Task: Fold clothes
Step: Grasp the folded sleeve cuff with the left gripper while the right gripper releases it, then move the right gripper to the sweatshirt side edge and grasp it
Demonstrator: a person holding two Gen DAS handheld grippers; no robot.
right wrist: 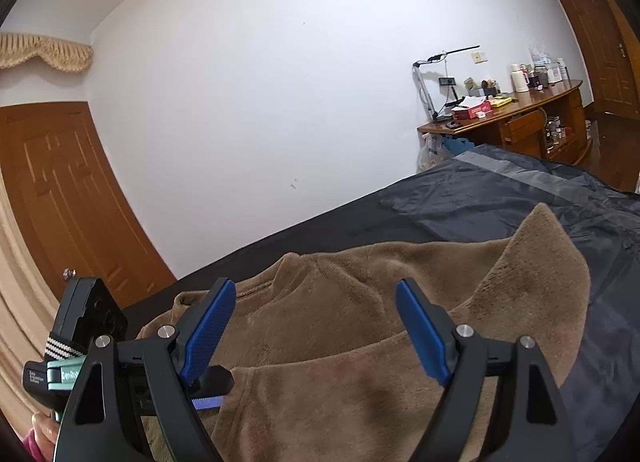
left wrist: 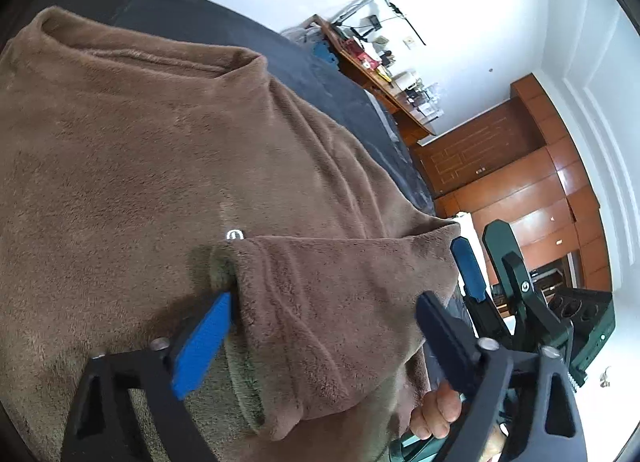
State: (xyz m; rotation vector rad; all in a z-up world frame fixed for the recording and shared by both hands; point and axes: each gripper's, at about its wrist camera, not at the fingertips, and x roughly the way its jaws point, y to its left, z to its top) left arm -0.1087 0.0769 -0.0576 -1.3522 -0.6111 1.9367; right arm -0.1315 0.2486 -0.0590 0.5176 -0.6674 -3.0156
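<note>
1. Fleece garment (left wrist: 160, 149), brown and thick, lies spread on the dark bed cover (left wrist: 328, 77), its collar toward 11 o'clock in the left wrist view; 1 flap (left wrist: 320, 302) is already turned over the body, its edge running from 9 to 3 o'clock.
2. Left gripper (left wrist: 324, 314) has its jaws apart and straddles that flap; whether the fingers touch the cloth I cannot tell.
3. Right gripper (right wrist: 316, 326) also has its jaws apart, above the fleece with nothing between them, and shows at 4 o'clock in the left view.
4. Judging by the flap, a fold is partly made. Pile this thick springs back, so pinch both layers at the edge and lay it flat, smoothing toward the collar.
</note>
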